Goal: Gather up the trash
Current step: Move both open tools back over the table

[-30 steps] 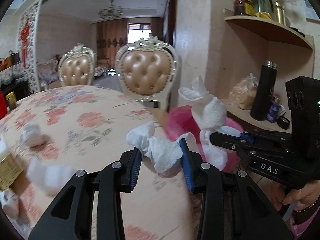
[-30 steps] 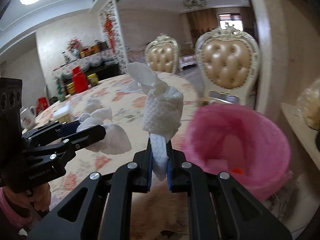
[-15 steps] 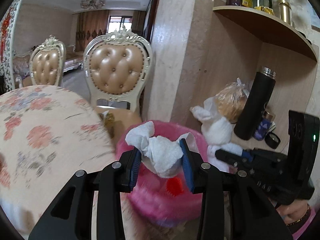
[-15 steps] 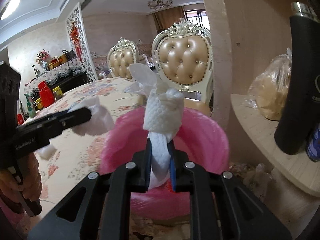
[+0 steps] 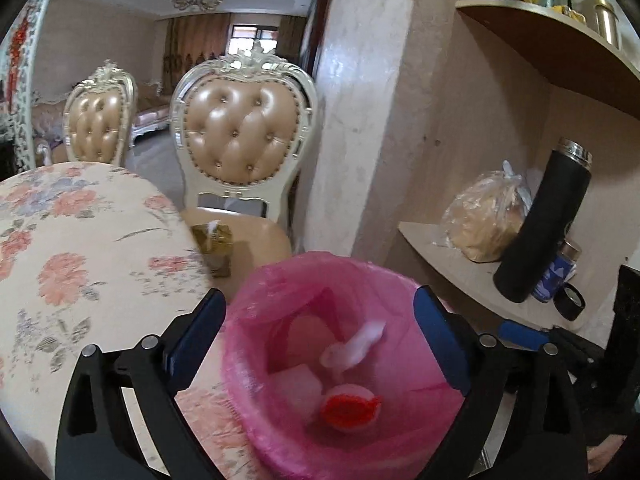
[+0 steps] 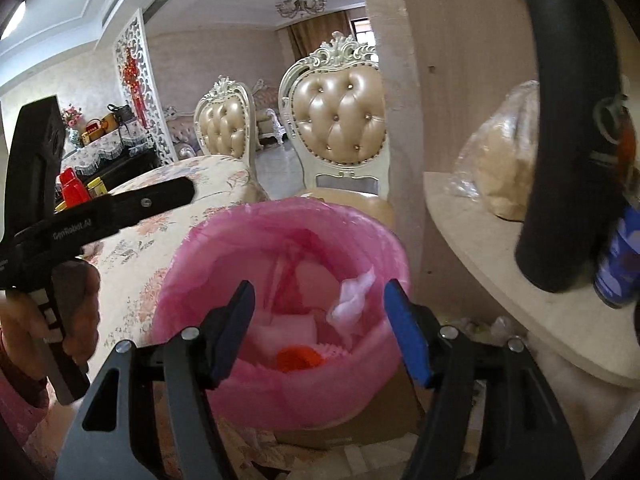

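A bin lined with a pink bag (image 5: pixel 280 304) (image 6: pixel 224 236) stands beside the table. My left gripper (image 5: pixel 320 336) is open and empty, right above the bin mouth. My right gripper (image 6: pixel 320 320) is open and empty over the bin too. A white crumpled tissue (image 5: pixel 354 346) (image 6: pixel 352 300) is falling inside the bin, blurred. Another white tissue (image 5: pixel 298 390) (image 6: pixel 290 326) and a red and white piece of trash (image 5: pixel 350 408) (image 6: pixel 298 358) lie at the bottom. The left gripper's body (image 6: pixel 96 212) shows at the left of the right wrist view.
A round table with a floral cloth (image 5: pixel 80 248) is left of the bin. Two tufted chairs (image 5: pixel 244 140) stand behind it. A shelf (image 5: pixel 460 268) at the right holds a black flask (image 5: pixel 548 220), a bagged loaf (image 5: pixel 486 220) and small jars.
Both grippers have moved from the table to above the pink bin and opened. The tissues they held have dropped into the bin.
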Motion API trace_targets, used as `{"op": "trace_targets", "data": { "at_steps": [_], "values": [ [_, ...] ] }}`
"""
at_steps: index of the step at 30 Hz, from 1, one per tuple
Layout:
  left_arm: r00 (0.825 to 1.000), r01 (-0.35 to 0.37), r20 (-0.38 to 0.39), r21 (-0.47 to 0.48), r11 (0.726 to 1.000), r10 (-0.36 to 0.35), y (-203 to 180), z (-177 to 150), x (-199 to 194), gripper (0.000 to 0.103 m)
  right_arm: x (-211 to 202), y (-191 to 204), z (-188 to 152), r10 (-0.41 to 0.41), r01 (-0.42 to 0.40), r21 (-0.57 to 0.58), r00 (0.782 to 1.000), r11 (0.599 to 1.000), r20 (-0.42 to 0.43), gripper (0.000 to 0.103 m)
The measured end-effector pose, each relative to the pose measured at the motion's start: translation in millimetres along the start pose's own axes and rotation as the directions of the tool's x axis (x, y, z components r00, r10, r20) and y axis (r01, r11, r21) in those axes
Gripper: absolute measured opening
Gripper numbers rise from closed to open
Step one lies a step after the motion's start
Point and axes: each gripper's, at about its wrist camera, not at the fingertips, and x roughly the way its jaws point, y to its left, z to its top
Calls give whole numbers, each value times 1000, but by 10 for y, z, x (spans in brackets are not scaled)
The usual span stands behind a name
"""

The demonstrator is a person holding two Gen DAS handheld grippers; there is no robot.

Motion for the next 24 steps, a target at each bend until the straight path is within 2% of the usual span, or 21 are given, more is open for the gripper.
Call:
{"op": "trace_targets", "data": {
  "at_steps": [2, 7, 14, 16, 19, 24],
  "values": [
    [999, -33, 17, -4, 999, 33, 76, -27, -136, 93, -53, 35, -9, 5, -5, 4, 1000, 1000, 6, 66],
    [989, -143, 22, -38, 989, 144, 311, -174, -535, 93, -95, 339, -33, 65, -65, -31, 998, 997, 3, 68],
    [958, -282, 33, -53, 958, 284, 616, -573, -1338, 93, -3, 1071, -82, 189, -193, -118, 981, 974, -46, 69],
    [945, -322, 35, -51, 945, 324, 694, -716, -1573, 93, 22, 1317, -108, 231, -239, -148, 971, 960, -66, 70],
    [913, -402, 41, -63, 913, 405, 846, -980, -2002, 93, 38, 1642, -141, 276, -289, -186, 956, 939, -96, 73],
    [873, -478, 15, -160, 863, 487, 1172, -1397, -2658, 94, 61, 2131, -220, 336, -361, -231, 931, 903, -143, 73]
  ]
}}
